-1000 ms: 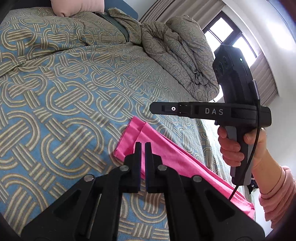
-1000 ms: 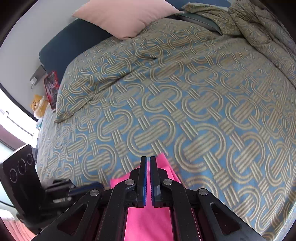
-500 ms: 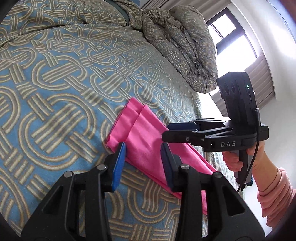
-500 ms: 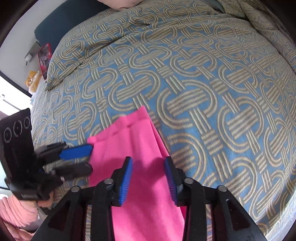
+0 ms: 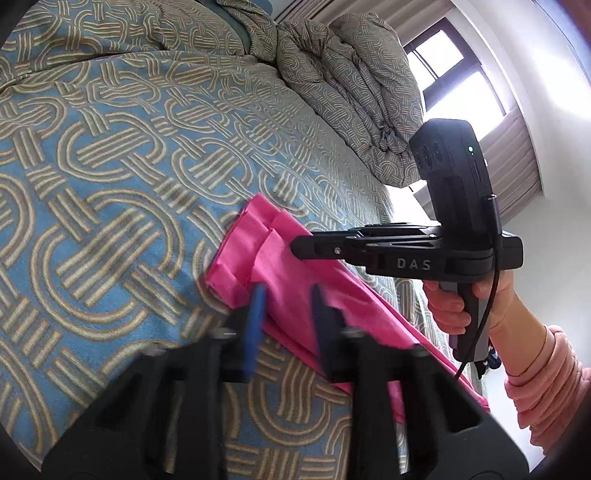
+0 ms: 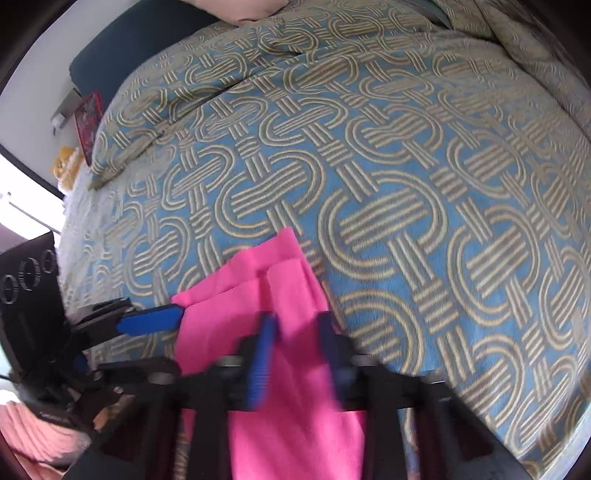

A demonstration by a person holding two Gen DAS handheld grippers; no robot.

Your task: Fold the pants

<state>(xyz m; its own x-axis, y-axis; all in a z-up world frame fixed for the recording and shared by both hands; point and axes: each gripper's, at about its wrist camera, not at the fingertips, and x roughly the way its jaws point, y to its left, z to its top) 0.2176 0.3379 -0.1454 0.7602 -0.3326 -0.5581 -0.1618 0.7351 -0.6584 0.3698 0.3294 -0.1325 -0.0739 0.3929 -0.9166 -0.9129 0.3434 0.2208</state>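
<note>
Two layers of bright pink pants [image 5: 295, 266] lay in a long narrow strip on the patterned blue bedspread [image 5: 110, 177], the leg ends stacked with their hems slightly staggered and pointing toward the far side of the bed. The cloth looked smooth, with a crease along each long edge.

In the left wrist view the left gripper [image 5: 286, 314] sat over the near long edge of the strip, its jaws spread and the fabric showing between them, though blur hid whether the tips touched it. The right gripper [image 5: 306, 249] reached in from the right, low over the leg ends. In its own view the right gripper [image 6: 295, 332] also had its jaws spread above the pink cloth, blurred.

Beyond the hems the bedspread stretched wide and flat. A bunched duvet [image 5: 351, 92] lay heaped at the far right, and a pink pillow [image 6: 240, 9] lay at the far edge.
</note>
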